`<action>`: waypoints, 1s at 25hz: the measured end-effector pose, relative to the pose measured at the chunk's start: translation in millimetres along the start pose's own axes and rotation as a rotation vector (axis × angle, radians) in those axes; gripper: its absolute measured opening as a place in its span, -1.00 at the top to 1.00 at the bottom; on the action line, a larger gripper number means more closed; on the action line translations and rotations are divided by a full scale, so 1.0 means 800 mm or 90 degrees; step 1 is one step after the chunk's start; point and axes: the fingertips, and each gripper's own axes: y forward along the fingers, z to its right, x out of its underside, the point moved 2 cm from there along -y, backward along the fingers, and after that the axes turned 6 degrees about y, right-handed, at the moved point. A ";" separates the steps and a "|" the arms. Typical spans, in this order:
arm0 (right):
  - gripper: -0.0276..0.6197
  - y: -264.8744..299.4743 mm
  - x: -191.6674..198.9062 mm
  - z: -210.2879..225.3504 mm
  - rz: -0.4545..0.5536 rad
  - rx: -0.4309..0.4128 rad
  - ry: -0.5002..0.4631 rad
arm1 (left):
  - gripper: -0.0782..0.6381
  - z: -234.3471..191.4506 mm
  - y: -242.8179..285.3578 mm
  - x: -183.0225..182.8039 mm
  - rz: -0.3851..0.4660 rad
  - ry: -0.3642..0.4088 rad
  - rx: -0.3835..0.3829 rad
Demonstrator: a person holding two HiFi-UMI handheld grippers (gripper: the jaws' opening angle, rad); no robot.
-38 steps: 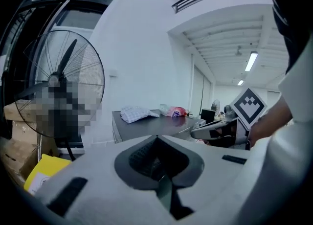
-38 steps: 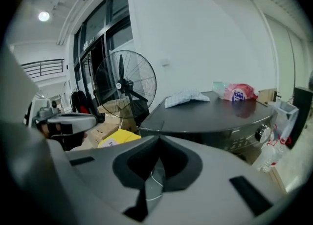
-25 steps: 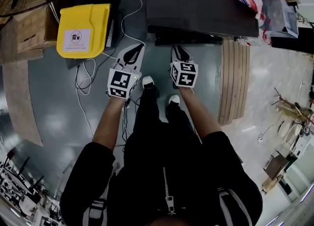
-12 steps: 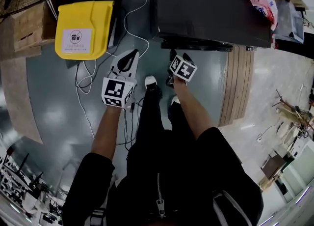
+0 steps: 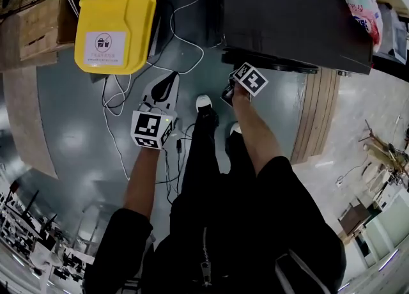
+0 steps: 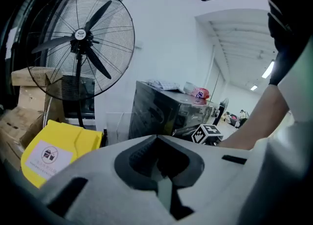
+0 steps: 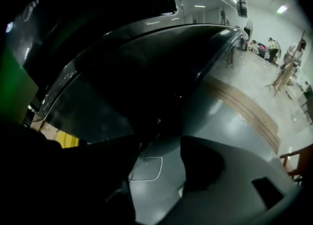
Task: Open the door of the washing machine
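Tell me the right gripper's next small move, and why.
Probably ease the right gripper up to the edge of the washing machine door and close on it: its jaws have just been opening, only floor shows between them, and the shut door looms just ahead.

Bare grey floor [image 5: 70, 139] is lying open left of the left tool [image 5: 167, 83]. Ahead, yellow bin [image 5: 112, 30] & loose cables [image 5: 118, 94] are standing in the way; washing machine [image 5: 287, 18] w/ its door [image 5: 271, 62] is blocking the right side, wooden planks [image 5: 313, 114] beyond.
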 end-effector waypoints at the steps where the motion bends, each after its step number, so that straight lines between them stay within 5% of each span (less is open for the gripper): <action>1: 0.10 0.003 -0.001 0.000 0.001 0.008 0.012 | 0.78 -0.001 -0.001 0.003 -0.002 -0.005 -0.002; 10: 0.23 0.007 0.006 0.000 0.018 0.018 0.120 | 0.78 0.001 -0.011 0.026 -0.023 -0.006 0.002; 25: 0.35 -0.034 0.068 0.070 -0.030 0.004 0.080 | 0.78 0.040 -0.014 0.013 -0.017 0.025 0.029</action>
